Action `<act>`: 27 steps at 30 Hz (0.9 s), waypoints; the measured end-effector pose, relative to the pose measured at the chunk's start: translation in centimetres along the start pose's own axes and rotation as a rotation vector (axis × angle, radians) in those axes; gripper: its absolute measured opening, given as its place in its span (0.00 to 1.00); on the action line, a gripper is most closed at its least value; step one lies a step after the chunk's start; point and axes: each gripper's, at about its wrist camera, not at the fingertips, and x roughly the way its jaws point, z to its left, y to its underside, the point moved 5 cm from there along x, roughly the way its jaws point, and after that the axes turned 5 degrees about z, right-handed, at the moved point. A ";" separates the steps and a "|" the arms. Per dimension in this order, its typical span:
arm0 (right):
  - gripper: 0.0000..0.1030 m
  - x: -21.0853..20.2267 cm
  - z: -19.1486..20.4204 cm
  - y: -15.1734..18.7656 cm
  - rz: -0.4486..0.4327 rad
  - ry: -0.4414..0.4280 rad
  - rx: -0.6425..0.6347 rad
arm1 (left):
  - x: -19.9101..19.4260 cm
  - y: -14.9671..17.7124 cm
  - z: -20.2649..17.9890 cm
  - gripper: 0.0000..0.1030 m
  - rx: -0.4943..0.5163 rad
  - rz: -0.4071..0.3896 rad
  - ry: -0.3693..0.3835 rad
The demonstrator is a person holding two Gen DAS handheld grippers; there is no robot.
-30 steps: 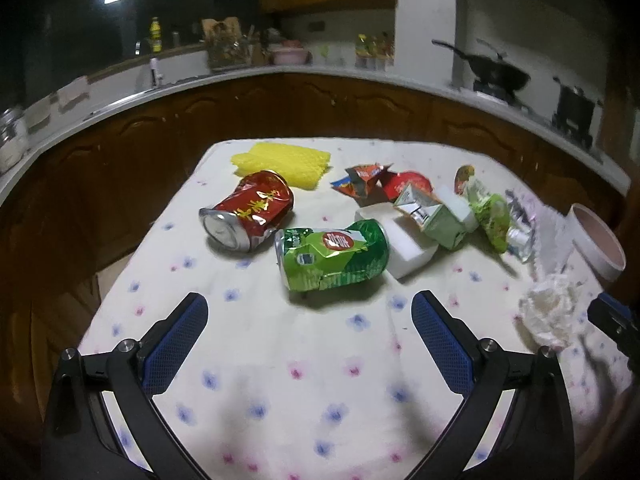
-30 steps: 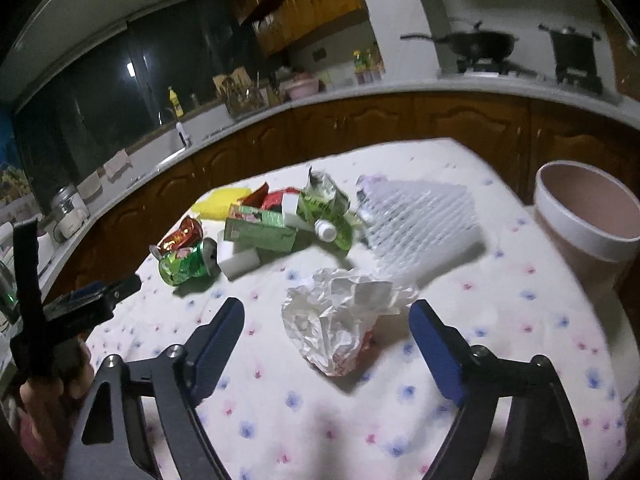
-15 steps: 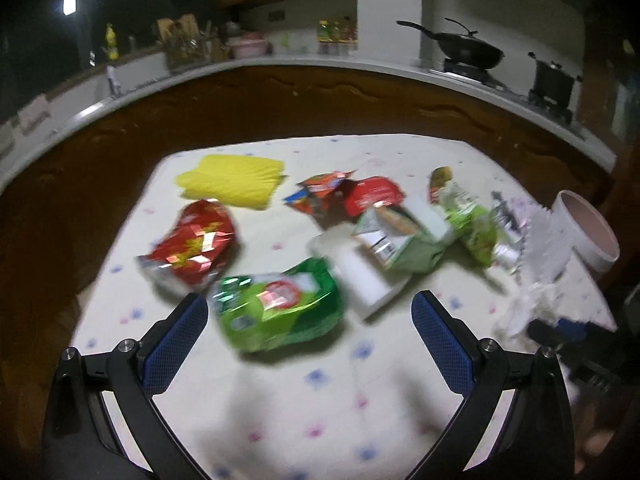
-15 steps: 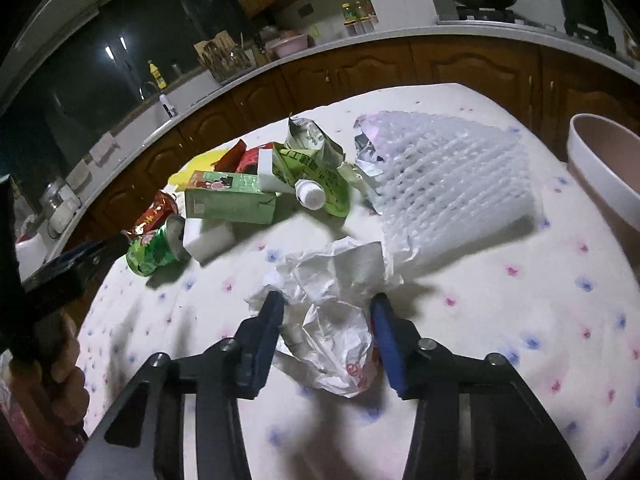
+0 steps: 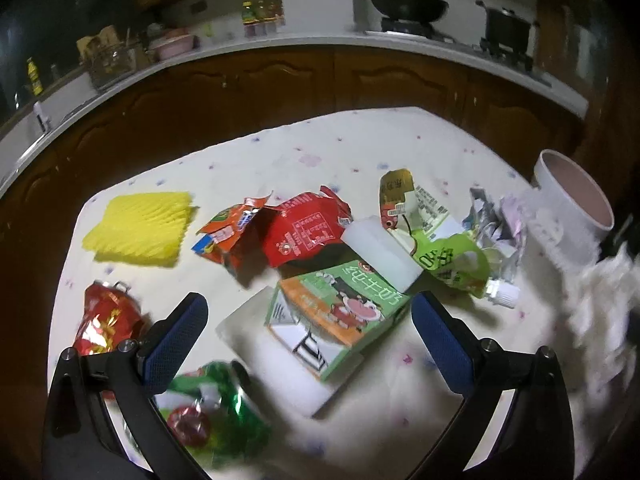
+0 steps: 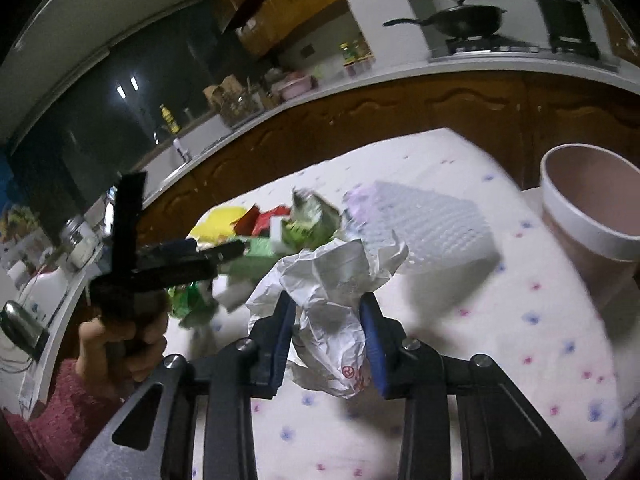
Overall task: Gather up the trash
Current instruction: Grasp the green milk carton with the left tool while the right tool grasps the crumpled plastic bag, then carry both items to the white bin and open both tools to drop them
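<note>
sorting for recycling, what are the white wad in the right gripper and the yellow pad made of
Crumpled white wad, clamped in the right gripper: looks like thin plastic film or waxy paper, with sharp creases, slight sheen and red print. Yellow pad: probably soft foam netting, matte and ribbed.

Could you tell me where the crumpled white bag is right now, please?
In the right wrist view, the crumpled white bag sits pinched in the right tongs, in front of the white foam net.
</note>
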 end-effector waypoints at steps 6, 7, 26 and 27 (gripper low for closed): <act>0.33 -0.6 -0.8 -1.3 -0.038 0.027 0.019 | 0.2 0.2 -0.9 0.47 0.020 0.000 0.054; 0.33 -0.7 -0.9 -1.5 -0.040 0.026 0.022 | -0.3 0.2 -1.0 0.43 0.024 -0.014 0.042; 0.33 -3.3 -1.4 -1.1 -0.082 0.008 -0.003 | -2.5 2.5 -3.8 0.81 0.049 0.019 0.105; 0.33 -3.4 -1.4 -1.0 -0.081 0.011 0.000 | -2.2 2.4 -4.3 0.81 0.066 0.026 0.092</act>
